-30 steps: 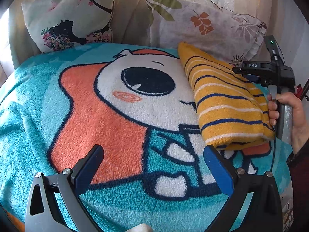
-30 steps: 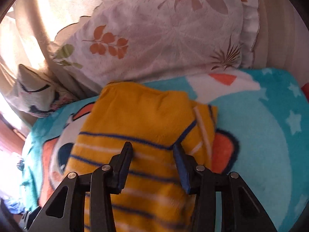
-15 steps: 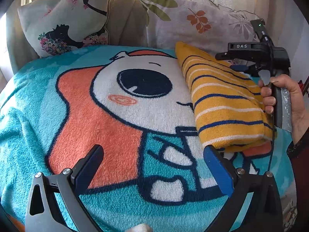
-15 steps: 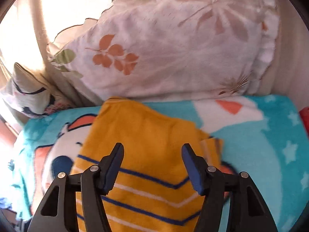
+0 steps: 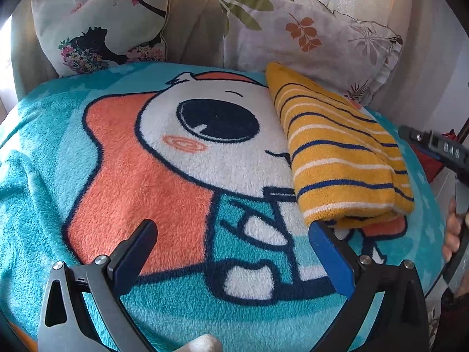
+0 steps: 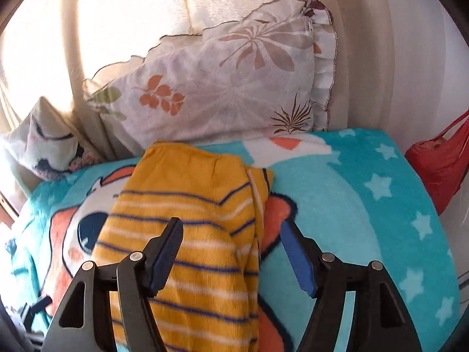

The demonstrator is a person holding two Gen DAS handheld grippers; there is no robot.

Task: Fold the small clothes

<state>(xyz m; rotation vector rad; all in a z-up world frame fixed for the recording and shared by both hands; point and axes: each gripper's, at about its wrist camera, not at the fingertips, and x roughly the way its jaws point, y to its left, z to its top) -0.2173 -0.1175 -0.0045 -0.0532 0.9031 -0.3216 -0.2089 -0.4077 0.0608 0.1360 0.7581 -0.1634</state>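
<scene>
Two patterned pillows (image 6: 222,88) back the folded striped garment (image 6: 187,228) on a cartoon blanket (image 5: 146,182). Right tool (image 6: 231,252), just opened, spreads above it. Left tool (image 5: 231,252) gapes empty; red bag (image 6: 439,167) beside.

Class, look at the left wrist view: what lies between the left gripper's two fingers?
Only the cartoon blanket lies between the open fingers of the left gripper. The folded yellow striped garment sits just beyond the right finger, not between them.
</scene>
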